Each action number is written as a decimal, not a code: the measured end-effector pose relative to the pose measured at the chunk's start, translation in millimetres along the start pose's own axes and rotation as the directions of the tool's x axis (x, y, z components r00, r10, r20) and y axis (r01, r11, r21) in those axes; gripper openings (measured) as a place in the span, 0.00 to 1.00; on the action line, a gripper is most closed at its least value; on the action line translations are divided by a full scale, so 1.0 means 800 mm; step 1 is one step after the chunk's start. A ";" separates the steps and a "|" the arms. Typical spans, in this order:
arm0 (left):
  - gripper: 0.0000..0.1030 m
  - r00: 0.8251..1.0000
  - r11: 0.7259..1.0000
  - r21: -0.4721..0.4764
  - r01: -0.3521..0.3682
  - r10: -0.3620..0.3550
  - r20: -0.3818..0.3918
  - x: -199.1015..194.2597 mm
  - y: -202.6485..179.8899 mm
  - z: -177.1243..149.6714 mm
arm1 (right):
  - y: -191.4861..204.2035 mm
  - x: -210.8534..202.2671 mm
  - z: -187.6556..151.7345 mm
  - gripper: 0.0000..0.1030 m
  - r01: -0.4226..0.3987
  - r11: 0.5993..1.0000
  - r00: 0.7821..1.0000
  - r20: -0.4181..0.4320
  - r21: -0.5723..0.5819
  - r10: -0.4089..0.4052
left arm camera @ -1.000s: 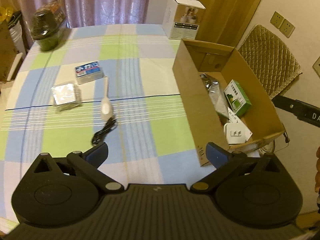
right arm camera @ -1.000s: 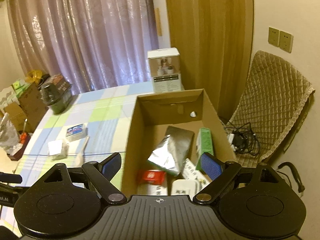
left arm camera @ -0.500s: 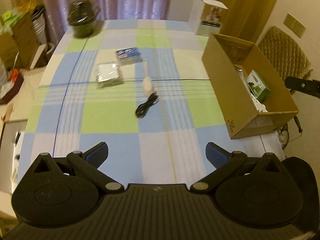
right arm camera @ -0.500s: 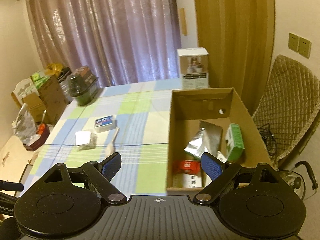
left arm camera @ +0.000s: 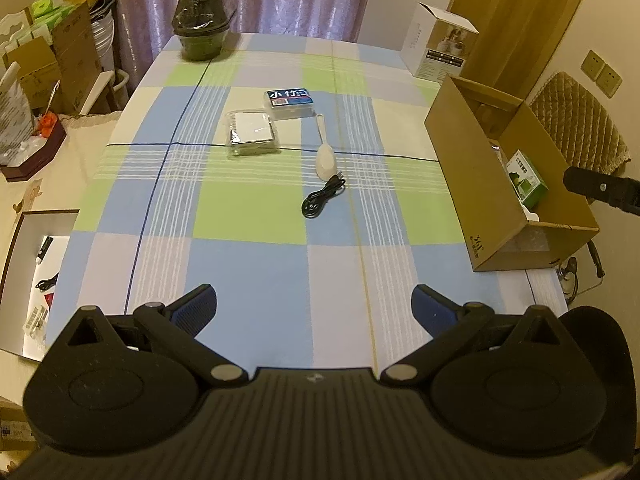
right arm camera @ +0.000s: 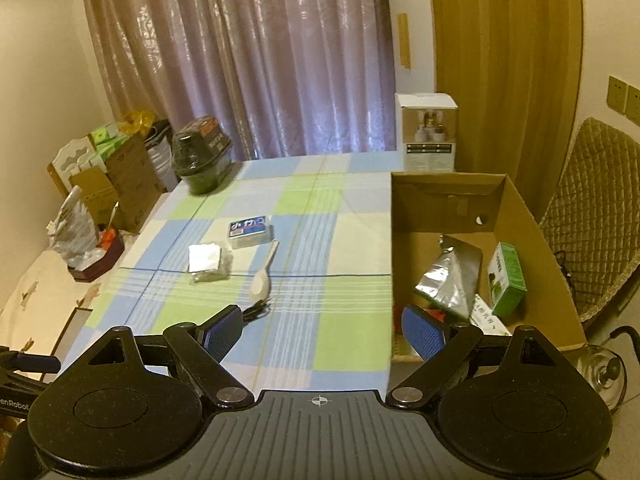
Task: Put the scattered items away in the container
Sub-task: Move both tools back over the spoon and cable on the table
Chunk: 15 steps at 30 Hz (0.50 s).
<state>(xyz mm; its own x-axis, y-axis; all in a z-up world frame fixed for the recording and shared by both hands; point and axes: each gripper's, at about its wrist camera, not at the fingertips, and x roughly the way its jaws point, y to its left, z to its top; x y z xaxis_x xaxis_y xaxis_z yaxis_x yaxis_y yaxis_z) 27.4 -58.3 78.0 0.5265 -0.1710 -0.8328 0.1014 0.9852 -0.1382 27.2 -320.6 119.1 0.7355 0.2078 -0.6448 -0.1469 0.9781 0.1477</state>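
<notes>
On the checked tablecloth lie a blue-labelled pack [left arm camera: 291,103] [right arm camera: 250,231], a clear packet with a white card [left arm camera: 252,133] [right arm camera: 208,261], a white spoon [left arm camera: 325,153] [right arm camera: 264,276] and a coiled black cable [left arm camera: 322,201] [right arm camera: 256,309]. The cardboard box [left arm camera: 472,184] [right arm camera: 448,200] stands at the table's right edge and holds a silver bag [right arm camera: 452,276], a green carton [right arm camera: 507,280] and other packs. My left gripper [left arm camera: 314,304] hangs open over the near table, empty. My right gripper [right arm camera: 322,330] is open and empty near the box's front left corner.
A dark lidded pot [left arm camera: 202,24] sits at the far left corner and a white carton [left arm camera: 440,46] at the far right. A quilted chair [right arm camera: 600,208] stands right of the box. Boxes and a tray [left arm camera: 36,148] crowd the left side.
Both grippers have drawn back and to the left from the box, so more of the table shows. The scattered items and the box have stayed put.
</notes>
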 end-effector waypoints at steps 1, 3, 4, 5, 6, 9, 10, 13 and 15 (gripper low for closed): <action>0.99 1.000 1.000 -0.003 -0.001 0.001 0.000 0.000 0.001 0.000 | 0.002 0.001 0.000 0.89 -0.002 1.000 1.000 -0.002 -0.004 0.002; 0.99 1.000 1.000 -0.007 -0.002 0.002 0.001 -0.001 0.004 -0.001 | 0.005 0.003 -0.001 0.89 -0.004 1.000 1.000 -0.005 -0.008 0.004; 0.99 1.000 1.000 -0.010 -0.003 0.003 0.001 -0.001 0.005 -0.002 | 0.007 0.004 -0.001 0.89 -0.006 1.000 1.000 -0.007 -0.010 0.006; 0.99 1.000 1.000 -0.012 -0.005 0.005 0.000 -0.001 0.007 -0.002 | 0.008 0.005 -0.001 0.89 -0.009 1.000 1.000 -0.009 -0.012 0.009; 0.99 1.000 1.000 -0.015 -0.005 0.005 -0.001 0.000 0.008 -0.002 | 0.009 0.007 -0.001 0.89 -0.010 1.000 1.000 -0.011 -0.014 0.010; 0.99 1.000 1.000 -0.019 -0.005 0.005 -0.006 0.003 0.010 -0.002 | 0.013 0.013 0.000 0.89 -0.016 1.000 1.000 -0.016 -0.015 0.016; 0.99 1.000 1.000 -0.018 -0.004 0.004 -0.009 0.005 0.011 -0.002 | 0.015 0.015 0.001 0.89 -0.018 1.000 1.000 -0.018 -0.015 0.018; 0.99 0.999 1.000 -0.009 0.020 -0.021 -0.026 0.013 0.012 0.001 | 0.019 0.025 0.005 0.89 -0.026 0.999 0.999 -0.025 -0.020 0.025; 0.98 0.999 0.999 0.013 0.037 -0.036 -0.033 0.020 0.012 0.004 | 0.022 0.034 0.008 0.89 -0.034 0.999 0.999 -0.028 -0.020 0.034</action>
<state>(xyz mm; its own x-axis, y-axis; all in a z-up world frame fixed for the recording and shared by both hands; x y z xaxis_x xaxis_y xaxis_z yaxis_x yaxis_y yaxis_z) 39.1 -51.3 65.2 0.4943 -0.2060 -0.8445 0.1315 0.9781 -0.1616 49.0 -297.8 109.1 0.7112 0.2408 -0.6604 -0.1850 0.9705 0.1546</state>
